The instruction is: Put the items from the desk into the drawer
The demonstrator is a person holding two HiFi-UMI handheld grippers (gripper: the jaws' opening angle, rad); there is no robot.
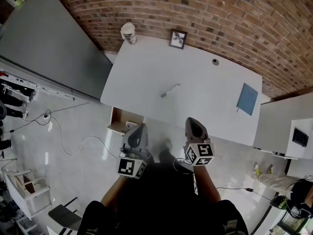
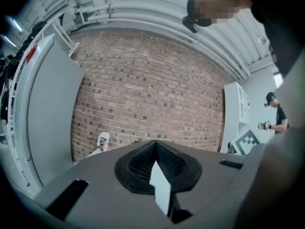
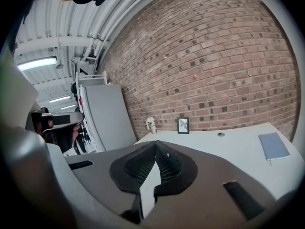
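- Brick wall (image 1: 205, 13) runs behind one white bench (image 1: 146, 67), and we look steeply down on both over a pale floor (image 1: 83, 165).
- We count five things on the bench: one paper cup (image 1: 128, 33), one picture frame (image 1: 178, 38), one pen (image 1: 170, 90), one blue notebook (image 1: 247, 99) and one small round cap (image 1: 215, 61) set in the top.
- The cup and the frame stand at the far edge by the wall, apart from each other. The pen lies alone near the middle, and the notebook lies flat at the right end.
- One drawer (image 1: 120, 119) stands open, sticking out from under the bench's near edge at the left. Something pale lies in it, too small for us to name.
- We hold two claws, both close to the bench's near edge.
- Our left claw (image 1: 140, 129) has its jaws closed tip to tip with nothing between them. It sits just beside the drawer, on the drawer's right, short of the bench.
- Our right claw (image 1: 191, 121) is likewise pinched together and empty, with its tip right at the bench's near edge.
- The pen lies beyond both claws, roughly between them, touching neither. The notebook lies further right than the right claw.
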